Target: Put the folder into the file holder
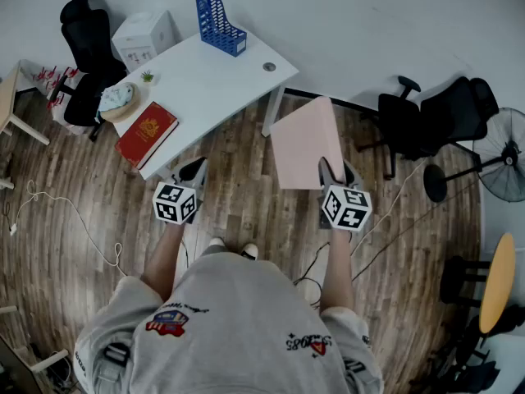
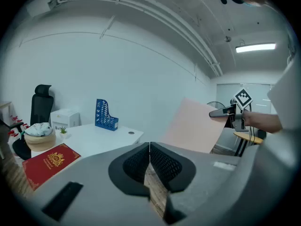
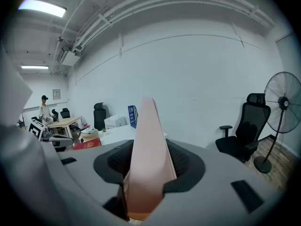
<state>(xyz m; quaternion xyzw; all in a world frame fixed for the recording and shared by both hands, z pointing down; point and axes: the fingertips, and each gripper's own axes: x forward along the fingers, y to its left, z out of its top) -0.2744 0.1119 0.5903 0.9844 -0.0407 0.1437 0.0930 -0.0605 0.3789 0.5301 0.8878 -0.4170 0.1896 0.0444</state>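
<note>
A pale pink folder (image 1: pixel 305 144) stands upright in the air over the wooden floor, right of the white desk (image 1: pixel 205 84). My right gripper (image 1: pixel 332 173) is shut on its near lower edge; in the right gripper view the folder (image 3: pixel 146 154) rises edge-on between the jaws. The blue file holder (image 1: pixel 218 25) sits at the desk's far edge, seen small beyond the folder (image 3: pixel 132 116) and left of centre in the left gripper view (image 2: pixel 105 115). My left gripper (image 1: pixel 191 173) hangs by the desk's near corner, jaws shut together with nothing in them (image 2: pixel 149 160). The pink folder (image 2: pixel 195 126) shows at its right.
On the desk lie a red book (image 1: pixel 147 132), a bowl with cloth (image 1: pixel 117 101), a small plant (image 1: pixel 148 77) and a white box (image 1: pixel 145 34). Black office chairs (image 1: pixel 426 117) and a floor fan (image 1: pixel 501 154) stand at right; another chair (image 1: pixel 84 35) stands at left. Cables cross the floor.
</note>
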